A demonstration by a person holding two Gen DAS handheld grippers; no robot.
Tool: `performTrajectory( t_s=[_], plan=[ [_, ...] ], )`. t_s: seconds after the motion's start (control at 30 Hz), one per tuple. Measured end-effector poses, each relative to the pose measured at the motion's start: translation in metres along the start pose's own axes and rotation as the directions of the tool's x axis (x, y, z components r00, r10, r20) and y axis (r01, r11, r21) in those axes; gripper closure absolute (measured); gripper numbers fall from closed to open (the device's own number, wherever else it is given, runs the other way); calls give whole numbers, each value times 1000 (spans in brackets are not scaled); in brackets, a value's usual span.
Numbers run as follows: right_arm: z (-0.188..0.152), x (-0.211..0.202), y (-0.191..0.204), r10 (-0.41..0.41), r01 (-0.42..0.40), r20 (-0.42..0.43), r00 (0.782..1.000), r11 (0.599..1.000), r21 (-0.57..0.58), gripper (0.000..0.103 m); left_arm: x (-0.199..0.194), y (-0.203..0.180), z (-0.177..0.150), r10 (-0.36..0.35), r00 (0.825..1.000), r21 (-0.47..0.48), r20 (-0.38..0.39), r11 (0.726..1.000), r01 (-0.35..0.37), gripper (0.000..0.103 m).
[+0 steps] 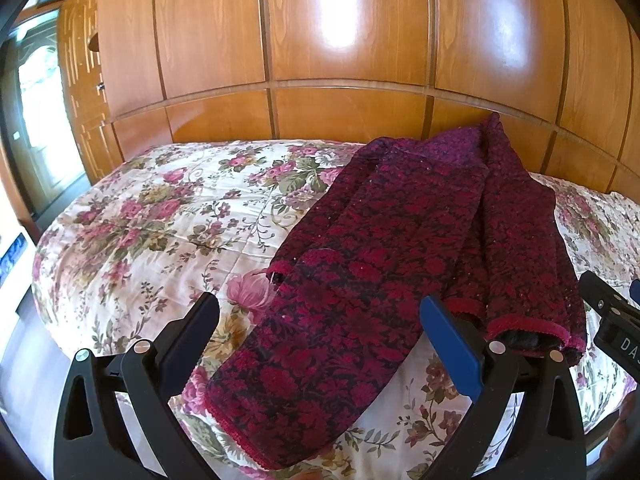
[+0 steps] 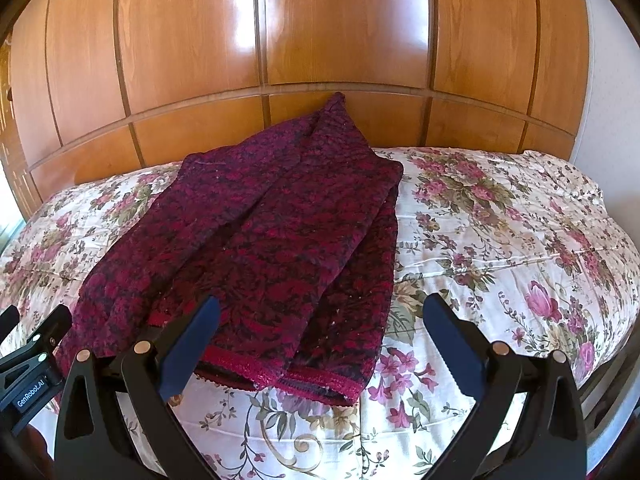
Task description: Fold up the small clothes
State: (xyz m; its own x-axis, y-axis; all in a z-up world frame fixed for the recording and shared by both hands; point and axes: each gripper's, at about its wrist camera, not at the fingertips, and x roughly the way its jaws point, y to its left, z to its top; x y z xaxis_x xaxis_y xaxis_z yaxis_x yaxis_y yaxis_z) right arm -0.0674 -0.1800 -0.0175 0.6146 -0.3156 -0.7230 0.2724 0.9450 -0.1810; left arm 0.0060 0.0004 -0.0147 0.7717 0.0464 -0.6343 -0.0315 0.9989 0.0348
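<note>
Item: garment (image 1: 380,264), dark red and black floral knit, lying on a bed (image 1: 140,216) with a floral cover, in front of a panelled wooden headboard (image 1: 340,112).

Lie: it looks already doubled lengthwise, with layered panels and two red-trimmed hem edges (image 2: 304,376) at the near end. Its long axis runs away from both tools, from the near hems toward the headboard, where the far end rises in a peak against the wood.

Left tool (image 1: 320,328): fingers spread wide, holding nothing. The wide left panel of the garment lies directly ahead, between and beyond the fingers, with its near hem close under the tool. The blue-padded finger (image 1: 452,344) stands over the cloth; whether it touches cannot be told.

Right tool (image 2: 320,328): fingers spread wide, holding nothing. The trimmed hems lie between the fingers and slightly to their left; bare bed cover lies to the right. Contact between the near finger and the cloth cannot be told.

Relation governing the coming move: both tools sit at the near, hem end, roughly equally close, the left at the left panel, the right at the right-hand hems. Judgement: a fold across the long axis, carrying the hems toward the far end, seems the likely step; the thick layered knit may slip apart if only the top layer is pinched.
</note>
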Motion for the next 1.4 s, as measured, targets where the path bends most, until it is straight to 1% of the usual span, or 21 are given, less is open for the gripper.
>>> performTrajectory(
  t_s=[0.63,1.4],
  plan=[
    [-2,1,-2,10,-10,-11,1000,1000,3,2,2,0,-4,10,1000,7,-14,1000,-10,4],
    [-3,2,-3,11,-11,-13,1000,1000,3,2,5,-1,-7,4,1000,31,-30,1000,-3,4]
  ],
)
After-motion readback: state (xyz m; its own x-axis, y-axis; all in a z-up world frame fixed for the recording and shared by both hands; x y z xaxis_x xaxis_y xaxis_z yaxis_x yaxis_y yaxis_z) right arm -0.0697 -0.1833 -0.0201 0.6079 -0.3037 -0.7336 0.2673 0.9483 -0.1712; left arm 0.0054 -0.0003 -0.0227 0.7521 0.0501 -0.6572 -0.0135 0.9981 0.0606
